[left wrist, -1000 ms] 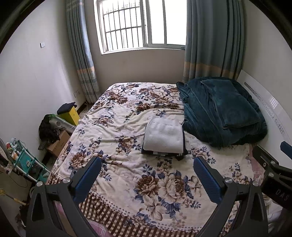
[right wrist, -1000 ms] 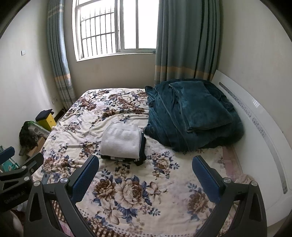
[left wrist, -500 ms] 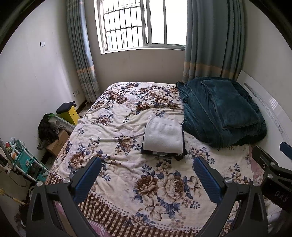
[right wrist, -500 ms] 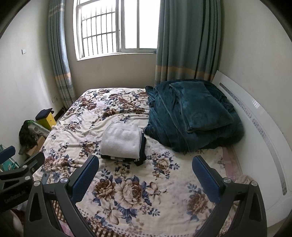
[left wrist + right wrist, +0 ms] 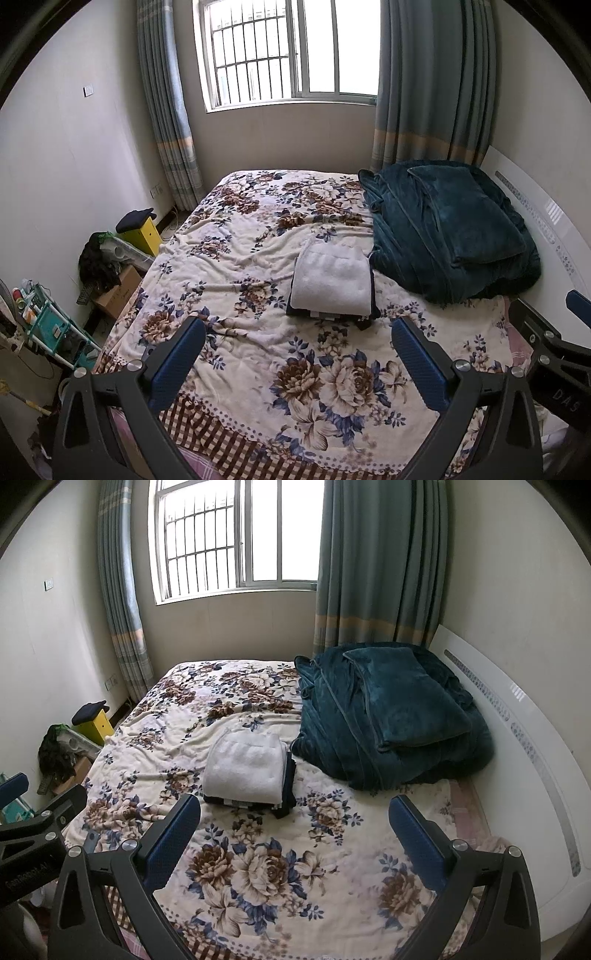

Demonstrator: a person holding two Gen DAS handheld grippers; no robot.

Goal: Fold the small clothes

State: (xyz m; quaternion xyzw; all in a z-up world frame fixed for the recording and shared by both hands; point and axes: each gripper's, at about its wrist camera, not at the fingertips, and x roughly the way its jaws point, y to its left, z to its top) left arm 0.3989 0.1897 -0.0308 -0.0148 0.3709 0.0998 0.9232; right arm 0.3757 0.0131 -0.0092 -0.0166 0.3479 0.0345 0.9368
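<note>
In the middle of the left wrist frame, a stack of folded clothes [image 5: 332,286] topped by a white folded towel [image 5: 331,282] lies on the floral bedspread [image 5: 258,354], just beside a heaped dark teal blanket [image 5: 450,229] at centre right. The left gripper [image 5: 297,354] hangs at the lower edge, its blue-padded fingers spread wide and holding nothing. The right gripper [image 5: 293,832] likewise stands wide apart and empty, the stack [image 5: 247,773] just above it, left of centre.

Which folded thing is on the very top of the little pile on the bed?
The white towel lies on top. The darker folded clothes only peek out beneath it, at the pile's near and right edges.
</note>
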